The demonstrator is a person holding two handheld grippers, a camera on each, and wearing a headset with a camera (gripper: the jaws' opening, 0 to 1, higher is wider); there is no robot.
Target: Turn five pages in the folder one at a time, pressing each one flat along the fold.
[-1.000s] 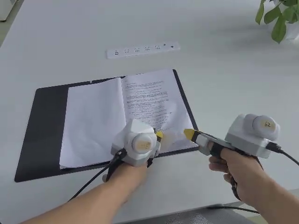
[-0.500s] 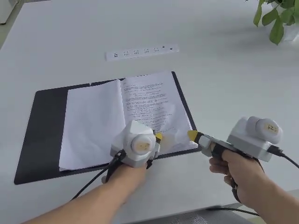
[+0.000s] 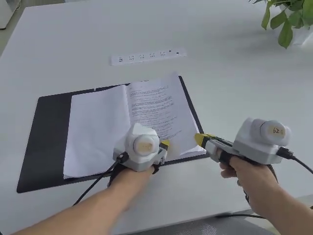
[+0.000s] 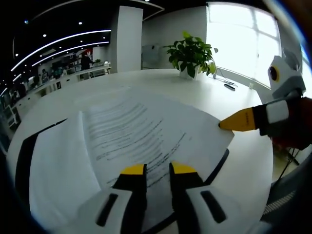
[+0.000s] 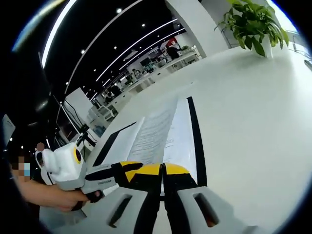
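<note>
Your left gripper (image 3: 165,144) sits low on the printed right page (image 3: 156,110) of the open folder (image 3: 49,137), near the page's bottom edge, and its two yellow tips have only a small gap between them. Your right gripper (image 3: 200,139) has its tips pressed together, and its point touches the right edge of that same page near the bottom corner; I cannot tell if any paper is caught in it. The folder lies on the white table (image 3: 230,78), with a power strip (image 3: 148,56) just past its far side.
</note>
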